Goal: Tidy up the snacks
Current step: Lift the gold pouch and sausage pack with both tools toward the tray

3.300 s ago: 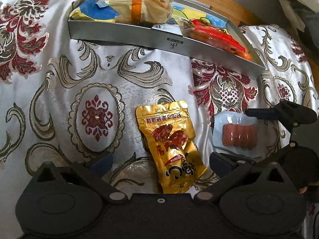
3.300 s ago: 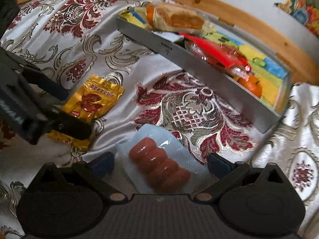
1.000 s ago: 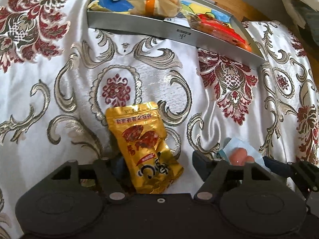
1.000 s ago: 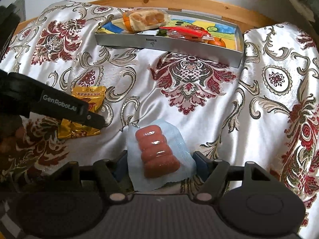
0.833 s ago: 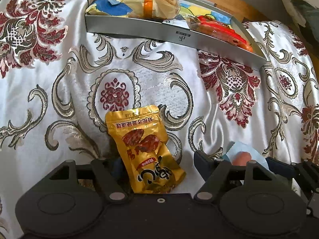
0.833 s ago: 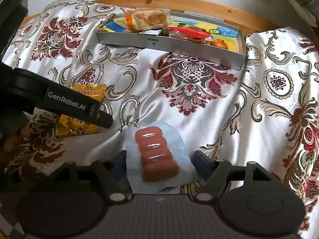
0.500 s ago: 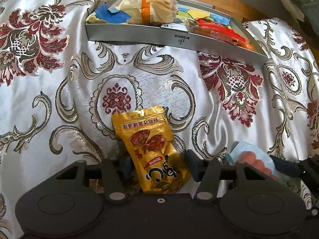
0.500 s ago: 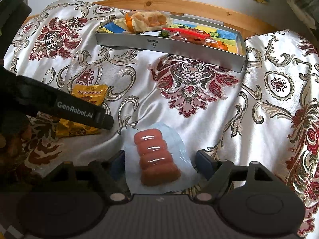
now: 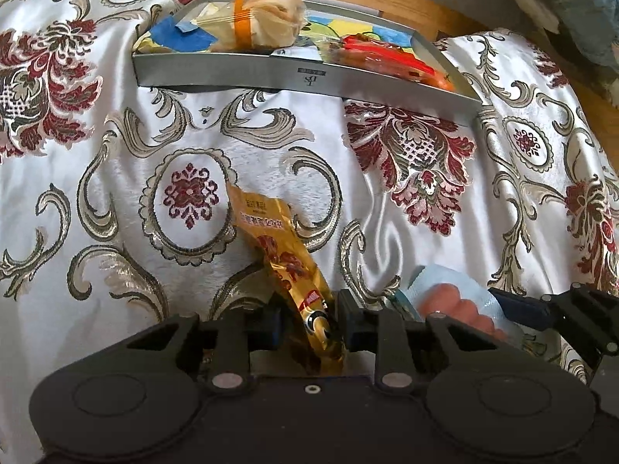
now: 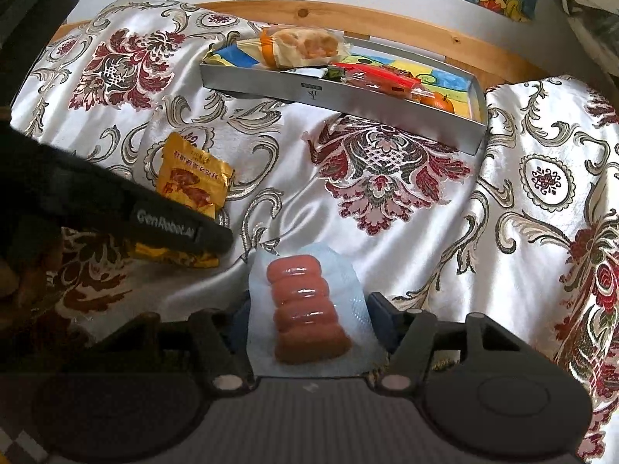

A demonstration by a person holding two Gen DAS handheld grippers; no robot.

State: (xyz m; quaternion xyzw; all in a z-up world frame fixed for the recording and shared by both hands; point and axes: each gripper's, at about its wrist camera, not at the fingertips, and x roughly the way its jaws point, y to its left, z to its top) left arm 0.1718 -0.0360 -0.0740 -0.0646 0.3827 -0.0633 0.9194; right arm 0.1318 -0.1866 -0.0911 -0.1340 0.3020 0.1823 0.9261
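Left tool (image 9: 309, 319) is closing, pinching the light, crinkly gold pouch (image 9: 288, 266) at its near end; right tool (image 10: 305, 319) is closing around the soft, slippery sausage pack (image 10: 305, 309), not clamped yet.

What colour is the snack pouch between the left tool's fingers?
Shiny gold with red print, the snack pouch shows best in the left wrist view.

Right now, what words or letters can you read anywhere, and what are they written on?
"GenRobot.AI": blurred white letters on the side of the left gripper.
Red characters on the gold snack pouch: too small and crumpled to read.
Small logo with a tiny line above it on the metal tray: too small to read.
Sausage pack: no readable text.
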